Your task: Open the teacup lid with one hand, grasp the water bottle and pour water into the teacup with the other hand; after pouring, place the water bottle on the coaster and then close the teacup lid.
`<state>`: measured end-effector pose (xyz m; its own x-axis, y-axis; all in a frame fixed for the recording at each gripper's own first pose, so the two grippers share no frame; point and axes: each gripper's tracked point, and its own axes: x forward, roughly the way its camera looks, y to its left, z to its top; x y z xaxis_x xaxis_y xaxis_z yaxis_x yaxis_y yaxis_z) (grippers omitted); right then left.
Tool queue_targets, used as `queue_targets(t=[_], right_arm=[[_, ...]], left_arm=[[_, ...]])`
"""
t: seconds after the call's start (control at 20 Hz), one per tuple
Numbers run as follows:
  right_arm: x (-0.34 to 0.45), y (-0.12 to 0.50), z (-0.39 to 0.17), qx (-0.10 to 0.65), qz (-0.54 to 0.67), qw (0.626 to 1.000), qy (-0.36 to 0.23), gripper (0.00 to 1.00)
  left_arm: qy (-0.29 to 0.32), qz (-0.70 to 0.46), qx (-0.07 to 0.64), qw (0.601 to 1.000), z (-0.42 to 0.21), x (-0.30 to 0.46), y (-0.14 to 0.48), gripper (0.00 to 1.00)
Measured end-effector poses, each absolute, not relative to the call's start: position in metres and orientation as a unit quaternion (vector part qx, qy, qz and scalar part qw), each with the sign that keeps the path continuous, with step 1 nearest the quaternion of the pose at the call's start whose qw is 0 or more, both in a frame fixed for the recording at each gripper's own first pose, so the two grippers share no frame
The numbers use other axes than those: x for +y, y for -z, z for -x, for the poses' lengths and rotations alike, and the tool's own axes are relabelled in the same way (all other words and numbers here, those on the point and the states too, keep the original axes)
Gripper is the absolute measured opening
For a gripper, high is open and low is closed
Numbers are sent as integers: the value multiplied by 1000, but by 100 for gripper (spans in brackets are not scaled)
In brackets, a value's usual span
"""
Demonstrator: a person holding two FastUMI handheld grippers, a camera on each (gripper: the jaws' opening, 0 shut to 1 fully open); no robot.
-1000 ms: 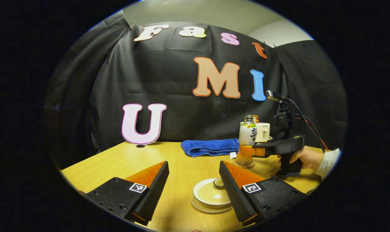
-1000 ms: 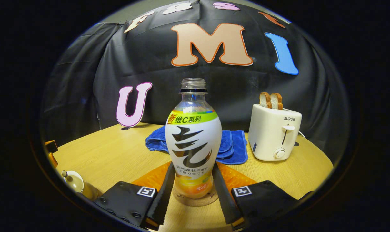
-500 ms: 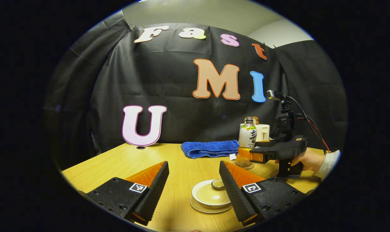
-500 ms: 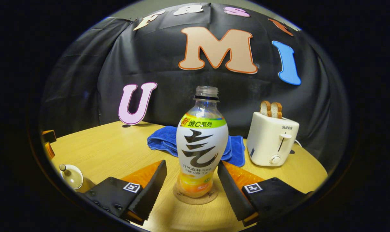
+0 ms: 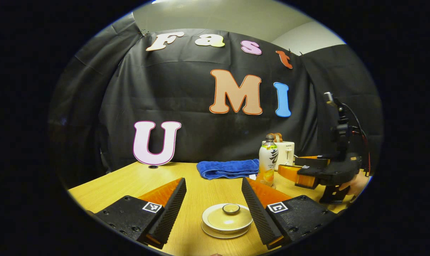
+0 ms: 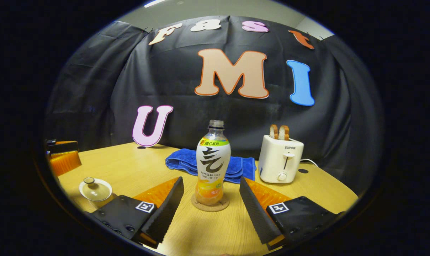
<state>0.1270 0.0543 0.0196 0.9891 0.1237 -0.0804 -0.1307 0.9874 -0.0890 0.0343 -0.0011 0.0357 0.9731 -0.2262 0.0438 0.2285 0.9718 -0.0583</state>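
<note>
Toaster (image 5: 285, 153) half hidden behind water bottle (image 5: 268, 164) near desk's far edge. Coaster under it too small to make out in left gripper view. Hand (image 5: 357, 184) on right claw cut off by picture's edge. Teacup (image 6: 95, 191) base partly masked by own finger (image 6: 143, 213).

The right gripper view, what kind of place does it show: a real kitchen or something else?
Probably a staged recording booth, not a real kitchen. A black cloth wall hangs right behind the wooden table, and a few household props sit on it: a toaster holding bread, a folded blue towel and a drink bottle.
</note>
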Motion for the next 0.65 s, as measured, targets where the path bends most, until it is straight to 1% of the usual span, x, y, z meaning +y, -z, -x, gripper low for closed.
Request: queue_targets(t=[0.3, 0.45, 0.5, 0.55, 0.65], right_arm=[[37, -24, -87, 36, 1, 998, -50, 99], [26, -20, -69, 34, 12, 999, -31, 99], [21, -19, -62, 31, 23, 999, -23, 94], [19, -20, -54, 27, 32, 999, -18, 99], [20, -21, -41, 21, 38, 999, -19, 99]], left_arm=[[107, 30, -29, 993, -29, -4, -43, 91], [96, 36, -33, 994, -27, -1, -44, 91], [91, 38, -32, 995, -26, 2, -44, 91], [86, 39, -31, 995, -26, 4, -43, 91], [77, 40, -29, 996, -25, 7, -40, 91]])
